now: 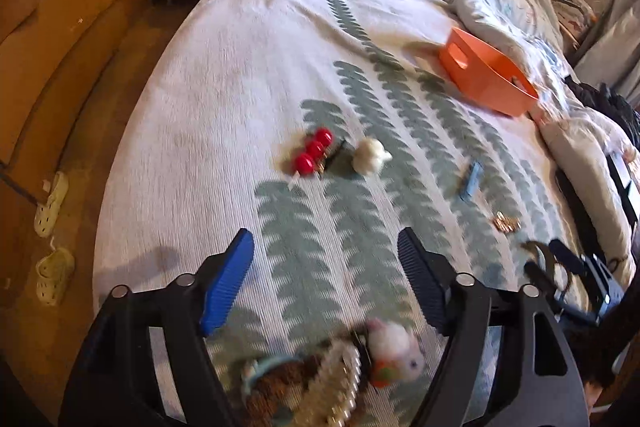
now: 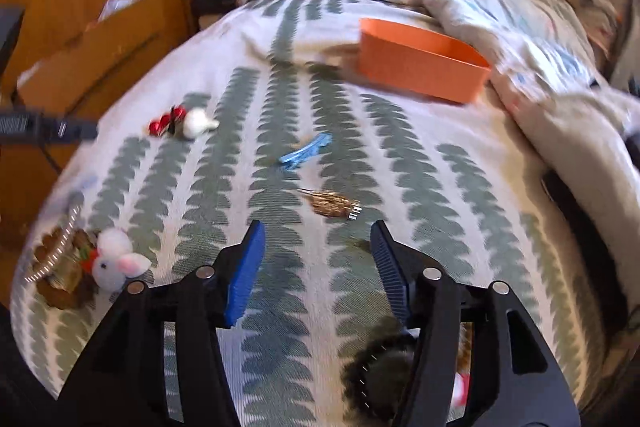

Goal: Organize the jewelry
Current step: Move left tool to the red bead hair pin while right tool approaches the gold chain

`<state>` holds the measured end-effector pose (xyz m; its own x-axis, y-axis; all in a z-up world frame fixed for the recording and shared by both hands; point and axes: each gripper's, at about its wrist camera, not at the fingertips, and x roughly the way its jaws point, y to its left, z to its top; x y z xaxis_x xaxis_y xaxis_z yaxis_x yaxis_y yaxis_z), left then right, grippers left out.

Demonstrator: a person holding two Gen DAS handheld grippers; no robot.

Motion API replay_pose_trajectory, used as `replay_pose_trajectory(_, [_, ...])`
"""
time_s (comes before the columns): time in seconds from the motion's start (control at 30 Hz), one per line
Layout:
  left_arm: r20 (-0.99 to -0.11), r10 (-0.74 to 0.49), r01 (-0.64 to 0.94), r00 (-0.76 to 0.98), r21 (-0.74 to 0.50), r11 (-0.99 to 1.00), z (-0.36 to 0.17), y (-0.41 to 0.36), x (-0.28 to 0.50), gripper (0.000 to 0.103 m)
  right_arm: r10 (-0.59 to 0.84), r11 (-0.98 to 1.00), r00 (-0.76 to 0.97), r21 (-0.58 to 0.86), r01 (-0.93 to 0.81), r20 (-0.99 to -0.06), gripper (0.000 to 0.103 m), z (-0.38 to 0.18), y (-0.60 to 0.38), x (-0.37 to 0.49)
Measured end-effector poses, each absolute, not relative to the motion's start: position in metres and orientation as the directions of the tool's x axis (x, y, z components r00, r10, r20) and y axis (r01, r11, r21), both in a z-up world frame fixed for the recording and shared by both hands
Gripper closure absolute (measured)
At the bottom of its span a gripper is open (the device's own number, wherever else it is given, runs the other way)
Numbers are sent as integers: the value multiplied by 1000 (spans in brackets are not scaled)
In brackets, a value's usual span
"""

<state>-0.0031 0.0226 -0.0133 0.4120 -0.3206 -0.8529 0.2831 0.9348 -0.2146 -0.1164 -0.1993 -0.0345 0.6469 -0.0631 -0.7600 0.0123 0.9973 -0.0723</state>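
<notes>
While both grippers hang over the bedspread [image 2: 400, 163], each stands wide open and holds nothing: the left gripper [image 1: 326, 267] above a heap at its base, the right gripper [image 2: 318, 251] above bare patterned cloth. The orange bin [image 2: 416, 67] serves as landmark. Nearest it on the spread lies a blue clip [image 2: 306, 151], flat and slim; further out from the bin is a gold clip [image 2: 334, 205], blurred. Well to the bin's left sit red beads [image 2: 164, 123] touching a white pom-pom [image 2: 196, 123], with a dark clip between them. Farthest from the bin, at the near left edge, a white bunny clip [image 2: 114, 259] rests against a pearl-edged brown piece [image 2: 56, 267]. A rumpled duvet [image 2: 520, 39] lies just behind and beside the bin. A dark furry item [image 2: 380, 375] lies under the right gripper's right finger.
</notes>
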Motion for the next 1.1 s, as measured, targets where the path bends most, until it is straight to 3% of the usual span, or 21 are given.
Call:
replay_pose_trajectory(0.1, [-855,-292,267,428,-189,945,-15,24,15,27,-99,992,648,-126,4,-755,30,-39,-194,-106])
replay_pose_trajectory(0.23, [-867,-258,246,427,-163,956,-26,21,39,27,-82,996,630,-90,20,-772,28,-45,-204,-91])
replay_pose_trajectory(0.5, [-895,-179,227,407,-91,970,-54,13,63,27,-106,994,577,-101,40,-810,28,-64,-214,-67])
replay_pose_trajectory(0.77, [-894,-195,262,403,-92,961,-63,10,81,27,-132,990,559,-133,38,-818,28,-73,-217,-50])
replay_pose_trajectory(1.1, [-898,-187,257,397,-87,963,-70,7,93,26,-95,995,559,-67,71,-824,28,-71,-229,-45])
